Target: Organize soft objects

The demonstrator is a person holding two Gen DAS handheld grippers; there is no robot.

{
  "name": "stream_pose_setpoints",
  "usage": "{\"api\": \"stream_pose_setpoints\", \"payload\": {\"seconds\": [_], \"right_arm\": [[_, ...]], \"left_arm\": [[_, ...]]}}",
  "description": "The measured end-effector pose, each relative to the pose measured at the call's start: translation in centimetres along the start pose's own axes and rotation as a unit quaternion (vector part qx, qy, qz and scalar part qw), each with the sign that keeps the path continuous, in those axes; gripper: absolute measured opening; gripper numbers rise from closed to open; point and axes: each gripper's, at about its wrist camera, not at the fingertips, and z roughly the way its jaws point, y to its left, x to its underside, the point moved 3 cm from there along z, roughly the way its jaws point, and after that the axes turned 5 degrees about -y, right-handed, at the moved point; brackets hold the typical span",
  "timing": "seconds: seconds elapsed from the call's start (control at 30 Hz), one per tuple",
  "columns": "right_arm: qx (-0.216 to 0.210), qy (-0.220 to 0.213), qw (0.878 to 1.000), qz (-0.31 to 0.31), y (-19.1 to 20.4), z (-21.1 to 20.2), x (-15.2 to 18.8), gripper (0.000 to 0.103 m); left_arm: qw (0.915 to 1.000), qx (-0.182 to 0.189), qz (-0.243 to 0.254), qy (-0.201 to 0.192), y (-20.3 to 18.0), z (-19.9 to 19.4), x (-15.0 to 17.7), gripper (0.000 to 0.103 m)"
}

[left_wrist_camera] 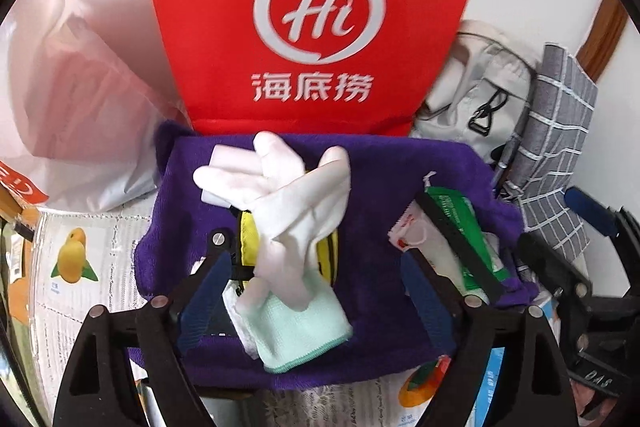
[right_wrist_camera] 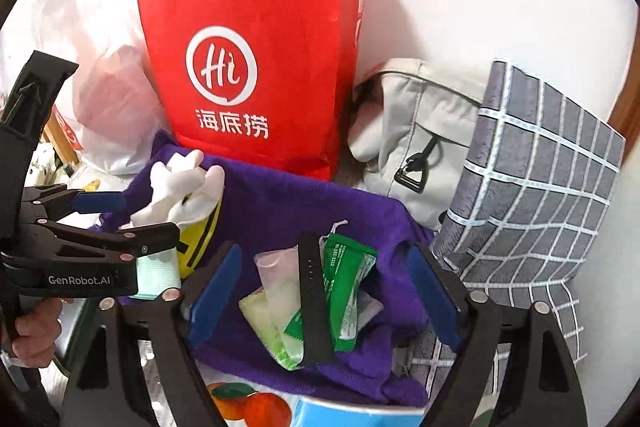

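A purple towel (left_wrist_camera: 384,167) lies on the table, also in the right wrist view (right_wrist_camera: 288,203). On it lie a white glove (left_wrist_camera: 288,195), a mint cloth (left_wrist_camera: 300,327) and a yellow pouch (left_wrist_camera: 248,235). My left gripper (left_wrist_camera: 316,291) is open, its fingers on either side of the glove and cloth. It also shows in the right wrist view (right_wrist_camera: 132,223). My right gripper (right_wrist_camera: 324,299) is open around a black strap (right_wrist_camera: 316,299), green sachets (right_wrist_camera: 348,283) and pale packets (right_wrist_camera: 276,311). The same pile shows in the left wrist view (left_wrist_camera: 452,239).
A red paper bag (right_wrist_camera: 256,59) stands behind the towel, a white plastic bag (right_wrist_camera: 108,99) to its left. A beige bag (right_wrist_camera: 416,139) and a grey checked cloth (right_wrist_camera: 536,179) lie on the right. A fruit-print table cover (left_wrist_camera: 80,267) lies beneath.
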Motion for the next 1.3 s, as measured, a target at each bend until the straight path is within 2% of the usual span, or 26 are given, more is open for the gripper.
{"api": "stream_pose_setpoints", "payload": {"seconds": [0.1,0.23,0.33,0.47,0.6,0.83,0.9,1.1,1.3], "right_arm": [[0.003,0.011,1.0,0.015,-0.1,-0.7,0.7,0.086],[-0.008,0.01,0.998,0.053,-0.7,-2.7,1.7,0.086],[-0.015,0.01,0.997,0.076,-1.1,-4.6,2.4,0.086],[0.016,0.008,0.997,0.077,-1.2,-7.5,3.3,0.086],[0.014,-0.003,0.996,0.087,-1.1,-10.4,4.2,0.086],[0.023,-0.02,0.997,0.071,0.7,-16.2,6.7,0.096],[0.027,-0.026,0.997,0.063,1.3,-18.0,7.5,0.103],[0.024,-0.042,0.997,0.062,2.8,-23.0,10.0,0.103],[0.026,-0.051,0.996,0.063,3.6,-27.5,13.0,0.103]], "left_arm": [[0.9999,0.012,0.008,-0.002,-0.8,-1.0,0.0,0.088],[0.9998,0.008,0.014,-0.013,-1.2,-2.7,-0.2,0.088],[0.9997,0.014,0.001,-0.021,-1.1,-4.2,0.0,0.088],[0.9996,0.016,-0.002,-0.022,-1.0,-6.5,1.4,0.088],[0.9997,0.006,-0.007,-0.023,-0.9,-9.3,2.9,0.094],[0.9992,-0.01,-0.013,-0.036,-0.8,-14.7,6.8,0.098],[0.9991,-0.013,-0.015,-0.036,-0.8,-16.1,8.1,0.1],[0.9972,-0.052,-0.011,-0.052,-1.0,-20.9,12.7,0.1],[0.994,-0.067,-0.01,-0.086,-1.6,-26.1,17.0,0.1]]}}
